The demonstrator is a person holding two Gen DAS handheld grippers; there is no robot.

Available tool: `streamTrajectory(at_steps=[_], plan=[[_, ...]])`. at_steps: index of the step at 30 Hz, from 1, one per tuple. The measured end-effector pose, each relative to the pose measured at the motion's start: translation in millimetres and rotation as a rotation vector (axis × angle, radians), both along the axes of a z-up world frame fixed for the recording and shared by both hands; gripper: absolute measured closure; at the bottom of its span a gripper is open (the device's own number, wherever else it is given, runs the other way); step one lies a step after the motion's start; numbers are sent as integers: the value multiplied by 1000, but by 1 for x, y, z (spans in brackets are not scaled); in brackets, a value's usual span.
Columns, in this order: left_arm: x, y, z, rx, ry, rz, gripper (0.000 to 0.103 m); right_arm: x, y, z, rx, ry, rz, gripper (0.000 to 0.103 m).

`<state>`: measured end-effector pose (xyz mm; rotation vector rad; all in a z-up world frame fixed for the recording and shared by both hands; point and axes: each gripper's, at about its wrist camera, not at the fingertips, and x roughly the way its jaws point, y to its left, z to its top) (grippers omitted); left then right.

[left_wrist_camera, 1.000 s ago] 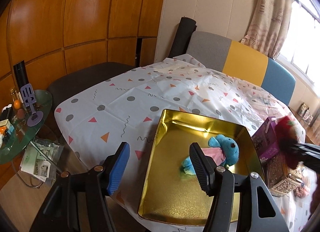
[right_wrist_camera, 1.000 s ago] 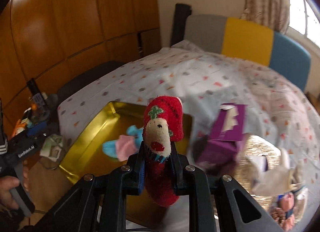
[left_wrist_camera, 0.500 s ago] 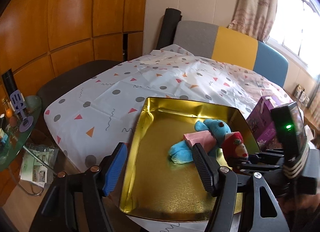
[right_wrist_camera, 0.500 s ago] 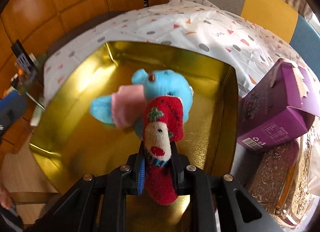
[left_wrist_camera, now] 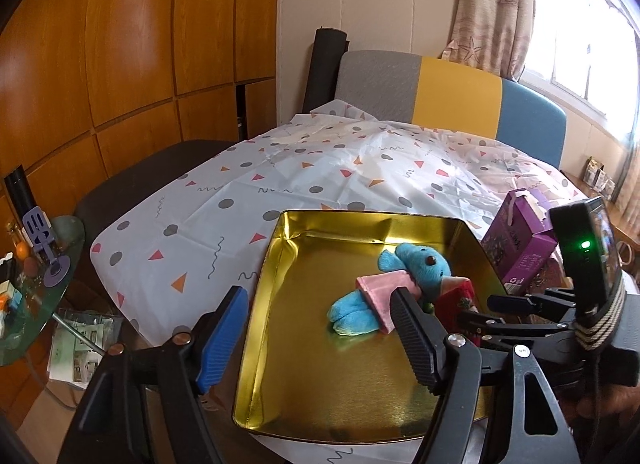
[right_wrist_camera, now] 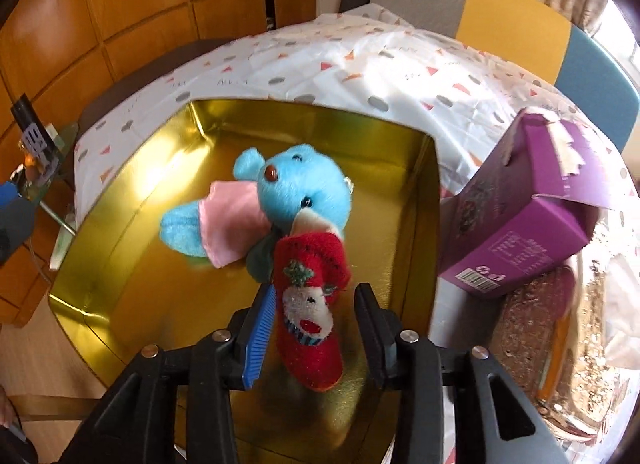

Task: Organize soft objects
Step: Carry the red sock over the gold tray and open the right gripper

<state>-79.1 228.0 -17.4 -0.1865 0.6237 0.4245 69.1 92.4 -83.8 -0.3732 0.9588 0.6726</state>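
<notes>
The right gripper [right_wrist_camera: 310, 320] had just been opening over the gold tin tray [right_wrist_camera: 132, 183], its jaws now spread with the red Christmas sock toy [right_wrist_camera: 310, 296] between them; the blue pad looked barely clear of the sock and the black pad stood well apart, so the toy seemed released, though its underside was hidden and whether it rested fully on the tray floor could not be told. Just beyond, touching the sock's cuff, the blue plush bear [right_wrist_camera: 296, 191] in its pink top already lay in the tray. The left gripper [left_wrist_camera: 316, 332] hung empty at the tray's near edge, jaws wide. Two soft things thus appeared sorted. Farther right, beside the purple carton [right_wrist_camera: 528, 215], blurred items possibly remained.
</notes>
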Motion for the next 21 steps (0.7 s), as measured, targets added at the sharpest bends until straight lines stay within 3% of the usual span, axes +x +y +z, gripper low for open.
streamTrajectory(at_steps=[4,12,21], plan=[[0,-7,3,14,-12,-12,23,-3,-12,13,39,-26,-17,53],[13,-32,12,34,-14,-104,23,-13,-49,46,88,-147,-74,53],[36,-84,23,81,-19,-273,23,-9,-124,81,144,-258,-238,53]])
